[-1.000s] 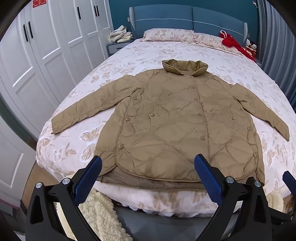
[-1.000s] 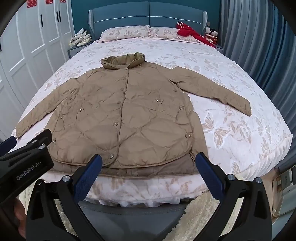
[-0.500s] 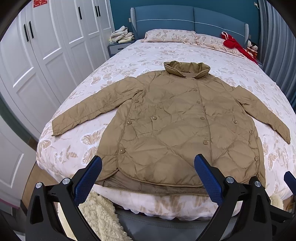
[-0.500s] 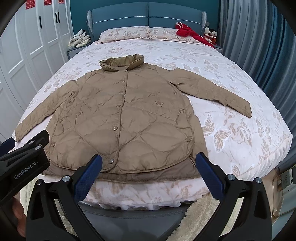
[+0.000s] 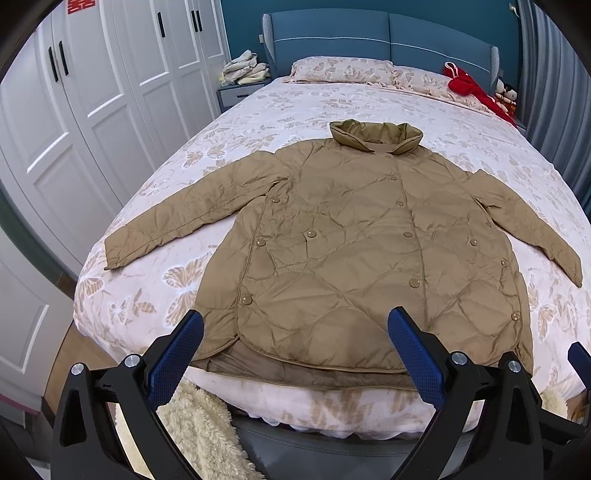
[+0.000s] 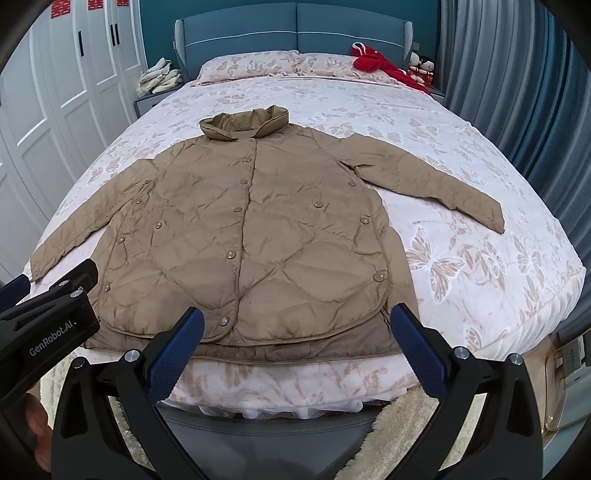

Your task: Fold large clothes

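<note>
Since the quilted tan jacket [image 5: 354,251] lies buttoned and flat, sleeves spread, hem at the bed's [image 5: 388,103] foot edge, folding looks unstarted; left gripper [image 5: 295,354] and right gripper [image 6: 295,354] hover there, jaws wide, empty.

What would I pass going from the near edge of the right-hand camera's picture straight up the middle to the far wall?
Right gripper → tan jacket's hem → its collar → bare floral bedspread → pillows → blue headboard.
</note>
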Demonstrator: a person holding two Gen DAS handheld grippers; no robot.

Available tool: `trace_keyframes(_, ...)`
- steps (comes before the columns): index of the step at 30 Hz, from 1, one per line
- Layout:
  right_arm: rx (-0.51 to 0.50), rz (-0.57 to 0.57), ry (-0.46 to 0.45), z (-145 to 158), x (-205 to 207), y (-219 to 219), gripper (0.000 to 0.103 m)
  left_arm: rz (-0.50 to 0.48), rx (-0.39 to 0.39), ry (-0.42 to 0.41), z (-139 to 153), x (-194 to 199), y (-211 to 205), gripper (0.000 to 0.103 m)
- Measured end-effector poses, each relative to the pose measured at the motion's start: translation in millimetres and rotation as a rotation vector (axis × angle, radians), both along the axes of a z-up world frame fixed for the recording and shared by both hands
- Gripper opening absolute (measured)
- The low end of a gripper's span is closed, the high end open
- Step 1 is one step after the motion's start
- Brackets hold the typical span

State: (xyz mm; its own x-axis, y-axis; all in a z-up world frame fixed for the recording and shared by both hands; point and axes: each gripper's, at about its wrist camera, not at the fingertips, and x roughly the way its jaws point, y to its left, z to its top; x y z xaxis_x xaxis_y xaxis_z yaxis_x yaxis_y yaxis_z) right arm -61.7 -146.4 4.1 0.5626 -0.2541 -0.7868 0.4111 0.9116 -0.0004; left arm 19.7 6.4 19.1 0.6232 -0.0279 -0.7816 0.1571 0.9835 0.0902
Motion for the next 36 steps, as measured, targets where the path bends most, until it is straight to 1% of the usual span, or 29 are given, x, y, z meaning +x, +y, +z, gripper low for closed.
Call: trace_keyframes(36, 0.007, -0.011, -0.007, -0.7, -5.0, -6.9, 0.098, -0.001, 0.004, 0.0, -0.5, -1.3, -0.5, 0.098)
